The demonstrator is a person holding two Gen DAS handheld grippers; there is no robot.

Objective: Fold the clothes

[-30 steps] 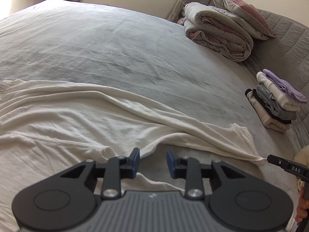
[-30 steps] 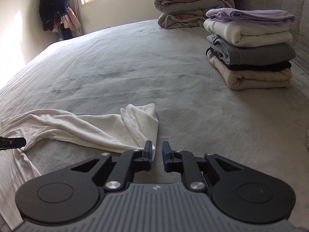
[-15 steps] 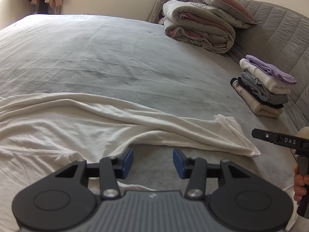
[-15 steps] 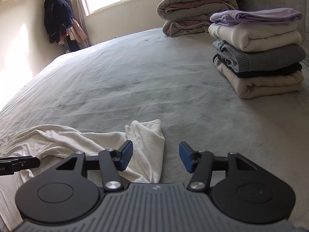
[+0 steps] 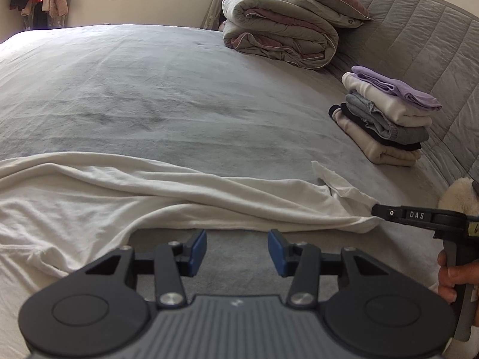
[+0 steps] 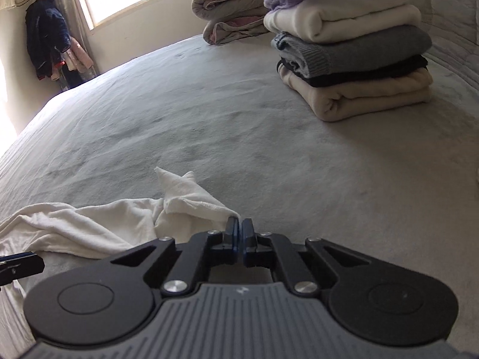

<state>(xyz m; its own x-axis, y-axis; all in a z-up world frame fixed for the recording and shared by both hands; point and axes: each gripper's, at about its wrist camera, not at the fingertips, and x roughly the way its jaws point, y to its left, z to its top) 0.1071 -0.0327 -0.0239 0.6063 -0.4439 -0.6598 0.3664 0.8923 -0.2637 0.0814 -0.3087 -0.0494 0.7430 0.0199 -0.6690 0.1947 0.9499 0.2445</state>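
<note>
Where we look: white shirt (image 5: 125, 191) spread on bed (image 5: 179, 95)
Left gripper (image 5: 237, 246): spread wide, empty; we see shirt just ahead
Right gripper (image 6: 239, 229): pinching shirt's corner

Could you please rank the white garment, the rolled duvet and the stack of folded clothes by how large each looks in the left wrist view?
1. white garment: nearest, so partly inflated
2. rolled duvet
3. stack of folded clothes
</note>
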